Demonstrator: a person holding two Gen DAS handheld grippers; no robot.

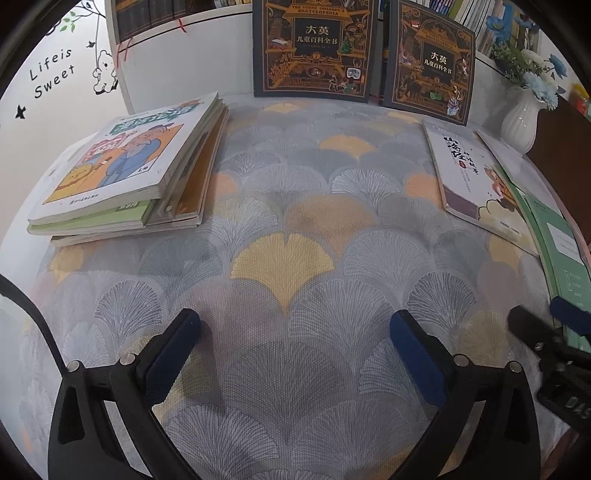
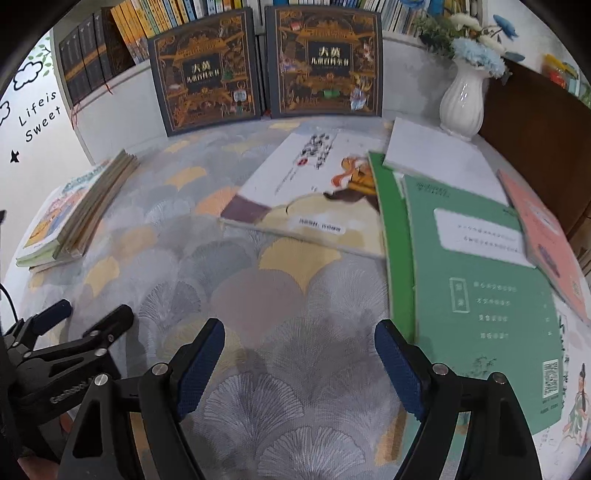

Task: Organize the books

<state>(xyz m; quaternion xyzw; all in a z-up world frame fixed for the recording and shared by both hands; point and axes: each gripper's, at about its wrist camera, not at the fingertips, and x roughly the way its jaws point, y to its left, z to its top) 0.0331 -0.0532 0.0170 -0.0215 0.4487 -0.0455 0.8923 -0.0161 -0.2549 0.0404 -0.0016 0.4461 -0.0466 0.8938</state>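
Closest to my left camera, the left gripper (image 1: pixel 295 328) stands with its jaws spread about as wide as they go, nothing between them but the fan-patterned tablecloth (image 1: pixel 288 221). On my right camera the right gripper (image 2: pixel 299 343) is also parted, a little narrower, and grips nothing; its right pad sits just beside the edge of the green book (image 2: pixel 480 288), and I cannot tell from this blurred view whether it touches.

The stack of books (image 1: pixel 125 173) lies flat on the left side of the table, a cartoon cover on top. On the right side the loose ones are spread out and overlapping: a white illustrated book (image 2: pixel 314 188), the green book partly over another green cover, a plain white book (image 2: pixel 439 155) behind it, and a pink book (image 2: pixel 546 236) at the far right edge.

Two dark encyclopedia volumes (image 1: pixel 314 48) stand upright at the back against the bookshelf (image 2: pixel 184 11). A white vase (image 2: pixel 463 99) of flowers stands near the right rear corner.
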